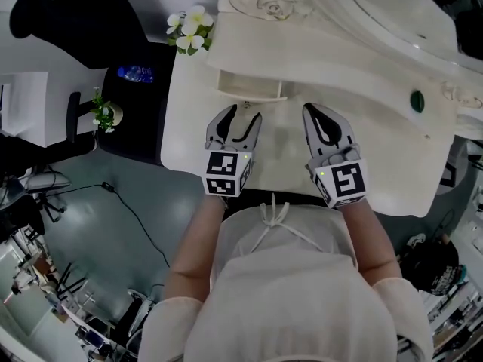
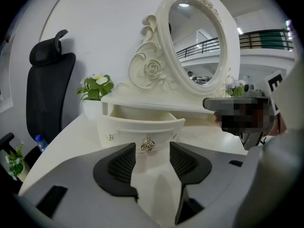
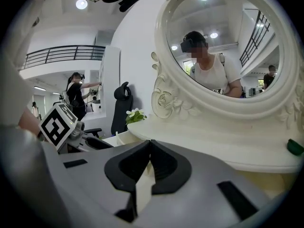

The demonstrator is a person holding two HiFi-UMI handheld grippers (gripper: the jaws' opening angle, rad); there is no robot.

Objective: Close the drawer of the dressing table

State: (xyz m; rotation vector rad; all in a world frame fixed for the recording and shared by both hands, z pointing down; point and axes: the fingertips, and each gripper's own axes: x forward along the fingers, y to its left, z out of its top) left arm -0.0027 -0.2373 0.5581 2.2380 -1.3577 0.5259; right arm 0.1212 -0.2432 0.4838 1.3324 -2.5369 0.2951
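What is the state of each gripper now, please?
Left gripper: open, holding nothing.
Right gripper: shut, holding nothing.

The cream dressing table carried a raised shelf along its back, and an oval mirror in a carved rose frame stood above it. A drawer stuck out open under the shelf's left end. A white-flowered pot plant stood at the back left corner, just beside the drawer. A small green object lay on the shelf towards the right.
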